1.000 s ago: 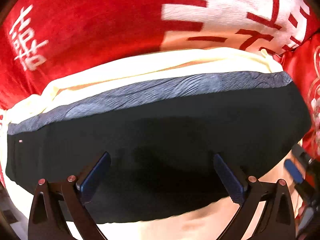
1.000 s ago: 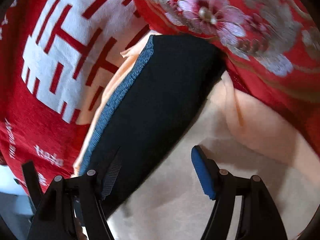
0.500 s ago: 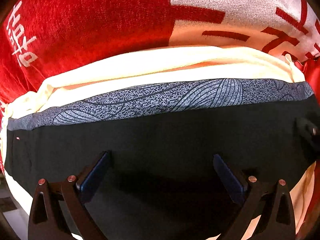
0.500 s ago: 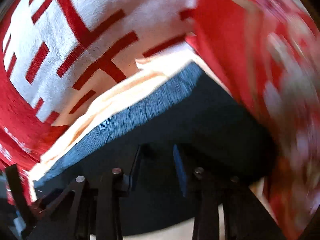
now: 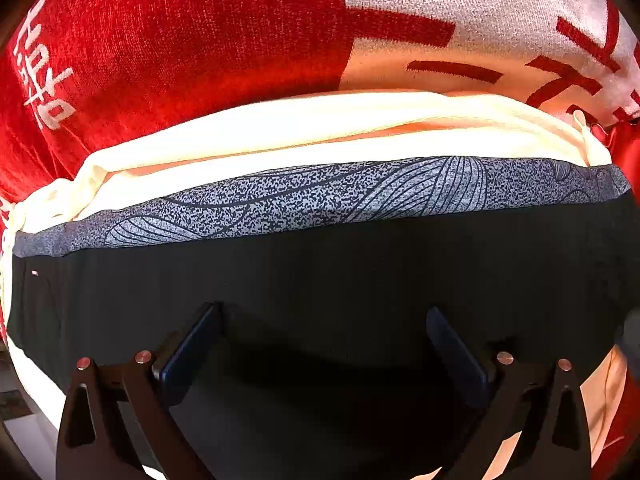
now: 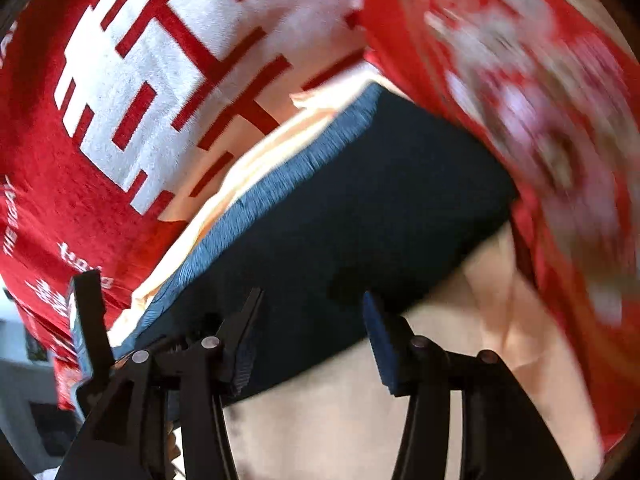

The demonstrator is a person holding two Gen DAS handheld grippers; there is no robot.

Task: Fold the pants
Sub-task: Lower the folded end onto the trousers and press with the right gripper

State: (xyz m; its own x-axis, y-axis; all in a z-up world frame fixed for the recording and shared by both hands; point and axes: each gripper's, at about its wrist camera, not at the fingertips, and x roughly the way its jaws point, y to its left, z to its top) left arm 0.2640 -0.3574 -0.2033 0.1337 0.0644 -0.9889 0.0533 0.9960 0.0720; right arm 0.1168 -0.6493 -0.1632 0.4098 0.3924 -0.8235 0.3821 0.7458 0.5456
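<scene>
Both grippers are hanging spread wide and gripping nothing, left gripper [image 5: 324,344] and right gripper [image 6: 312,340] hovering over the black pants [image 5: 320,276] lying on cream fabric [image 5: 320,128].

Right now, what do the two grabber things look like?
Both are black. The left gripper and right gripper have skeleton-like frames with triangle cut-outs and small round silver rivets. Flat dark-blue pads line the inside of the jaws. No cables, markings, sleeves or hands show.

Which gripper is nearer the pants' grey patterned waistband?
Hard to call; probably left. The left gripper hovers open over the black fabric, facing the waistband. The right gripper sits open at the pants' opposite edge.
</scene>
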